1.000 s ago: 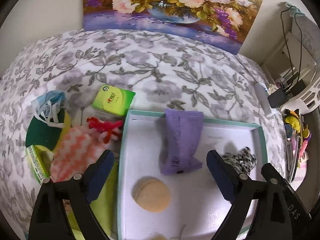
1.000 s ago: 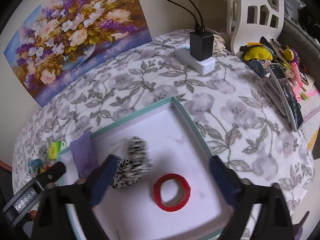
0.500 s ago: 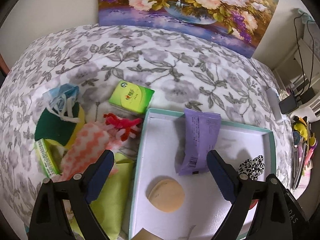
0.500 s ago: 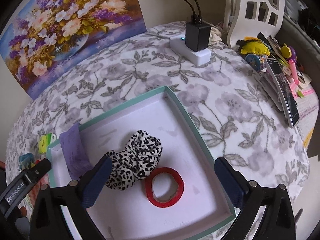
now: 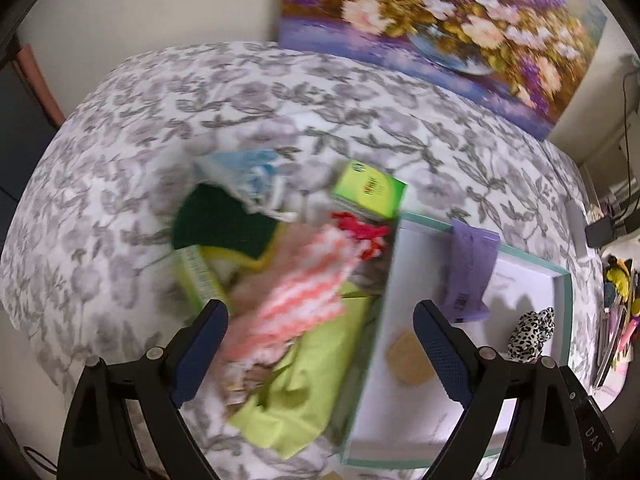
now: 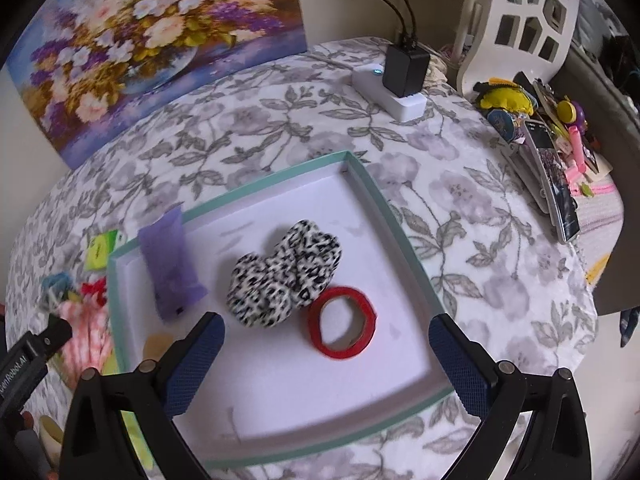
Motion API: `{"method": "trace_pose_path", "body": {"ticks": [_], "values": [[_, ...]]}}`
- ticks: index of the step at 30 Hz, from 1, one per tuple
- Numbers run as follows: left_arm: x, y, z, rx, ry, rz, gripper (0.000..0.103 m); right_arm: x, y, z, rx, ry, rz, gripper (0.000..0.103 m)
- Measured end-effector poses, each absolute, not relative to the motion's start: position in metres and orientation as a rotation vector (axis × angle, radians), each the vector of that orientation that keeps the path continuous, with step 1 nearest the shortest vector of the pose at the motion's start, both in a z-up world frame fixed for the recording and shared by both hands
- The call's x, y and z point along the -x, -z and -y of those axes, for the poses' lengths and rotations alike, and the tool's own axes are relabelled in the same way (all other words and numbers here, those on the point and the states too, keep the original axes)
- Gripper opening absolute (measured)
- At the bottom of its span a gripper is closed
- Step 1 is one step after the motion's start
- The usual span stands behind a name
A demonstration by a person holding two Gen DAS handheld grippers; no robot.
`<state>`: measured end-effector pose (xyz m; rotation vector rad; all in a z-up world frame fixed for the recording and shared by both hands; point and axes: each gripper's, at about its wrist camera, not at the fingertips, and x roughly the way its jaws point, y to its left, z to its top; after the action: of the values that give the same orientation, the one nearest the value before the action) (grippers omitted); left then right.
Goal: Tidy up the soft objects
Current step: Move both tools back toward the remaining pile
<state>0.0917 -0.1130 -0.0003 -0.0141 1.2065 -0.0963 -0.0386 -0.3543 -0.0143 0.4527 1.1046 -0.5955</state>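
A white tray with a teal rim (image 6: 384,204) (image 5: 562,272) holds a leopard-print scrunchie (image 6: 286,272) (image 5: 532,330), a red tape ring (image 6: 342,328), a purple packet (image 6: 170,252) (image 5: 470,268) and a tan round pad (image 5: 410,356). Left of the tray lies a pile: pink-and-white striped cloth (image 5: 304,292), lime cloth (image 5: 304,392), green sponge (image 5: 218,220), green tissue packs (image 5: 368,192), a blue mask (image 5: 248,172). My left gripper (image 5: 320,344) hangs open above the striped cloth and the tray's left rim. My right gripper (image 6: 326,356) is open over the tray, near the tape ring.
A flower painting (image 6: 148,40) leans against the wall at the back. A white power strip with a black charger (image 6: 400,80) sits at the far right of the floral tablecloth (image 6: 256,128). Toys, a phone and small clutter (image 6: 548,148) crowd the right edge.
My left gripper has swung left, off the tray and over the pile of cloths; its view is blurred. My right gripper has risen and drawn back, leaving the scrunchie lying in the tray.
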Motion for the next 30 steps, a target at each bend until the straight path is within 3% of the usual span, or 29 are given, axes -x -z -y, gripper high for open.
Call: {"method": "trace_pose_path", "body": {"ticks": [30], "values": [[-0.079, 0.003, -0.061, 0.262, -0.108, -1.182, 0.094, -0.003, 0.009, 0.186, -0.307, 0.254, -1.180, 0.103]]}}
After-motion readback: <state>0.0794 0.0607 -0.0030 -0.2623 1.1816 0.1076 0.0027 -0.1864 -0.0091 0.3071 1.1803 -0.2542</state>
